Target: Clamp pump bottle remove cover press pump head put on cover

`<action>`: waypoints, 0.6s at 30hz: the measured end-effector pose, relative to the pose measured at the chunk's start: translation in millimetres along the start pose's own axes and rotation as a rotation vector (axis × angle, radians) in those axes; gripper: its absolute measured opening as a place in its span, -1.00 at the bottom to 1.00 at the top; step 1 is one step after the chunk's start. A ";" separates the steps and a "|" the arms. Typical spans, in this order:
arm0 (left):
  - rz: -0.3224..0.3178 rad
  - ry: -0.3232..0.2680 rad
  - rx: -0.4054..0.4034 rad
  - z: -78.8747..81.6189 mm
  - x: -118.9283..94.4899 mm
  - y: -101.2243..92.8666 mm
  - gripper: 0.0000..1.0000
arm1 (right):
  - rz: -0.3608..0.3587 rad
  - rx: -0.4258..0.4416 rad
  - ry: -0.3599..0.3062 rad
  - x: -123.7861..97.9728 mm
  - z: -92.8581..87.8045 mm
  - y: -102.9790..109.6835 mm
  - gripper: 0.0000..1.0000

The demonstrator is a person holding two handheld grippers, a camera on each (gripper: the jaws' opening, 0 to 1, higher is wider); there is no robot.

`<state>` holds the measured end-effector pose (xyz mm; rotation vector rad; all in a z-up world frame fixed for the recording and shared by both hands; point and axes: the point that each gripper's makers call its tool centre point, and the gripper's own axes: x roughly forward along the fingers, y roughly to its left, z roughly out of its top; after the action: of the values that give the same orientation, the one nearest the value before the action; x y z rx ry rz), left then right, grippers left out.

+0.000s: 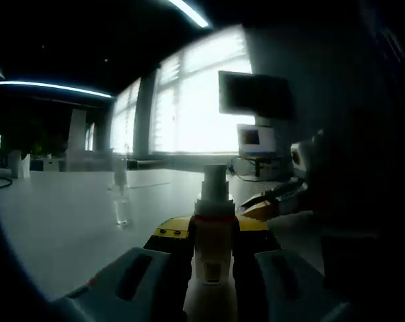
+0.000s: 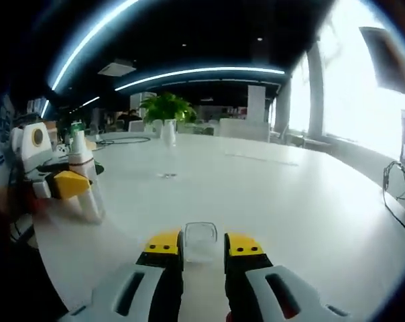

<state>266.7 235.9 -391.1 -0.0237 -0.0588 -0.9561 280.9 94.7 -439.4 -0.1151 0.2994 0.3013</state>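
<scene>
Left tool (image 1: 212, 258) is pinching the pump bottle (image 1: 212, 235); right tool (image 2: 201, 249) is pinching the clear cover (image 2: 201, 241) over the worktop (image 2: 256, 194).
Judging by the bared pump head (image 1: 214, 178), pressing off-centre is risking tipping the bottle in its grip, and the slick cover could be slipping free. Its label is showing too dim to read.
</scene>
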 end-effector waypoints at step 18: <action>0.003 0.000 0.001 -0.1 0.0 1.6 -0.74 | 0.003 0.031 -0.015 -2.2 1.3 -3.2 -0.74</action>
<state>268.0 236.8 -391.1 -0.0228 -0.0587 -0.9535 280.2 91.3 -437.3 -0.0816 0.2890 0.3004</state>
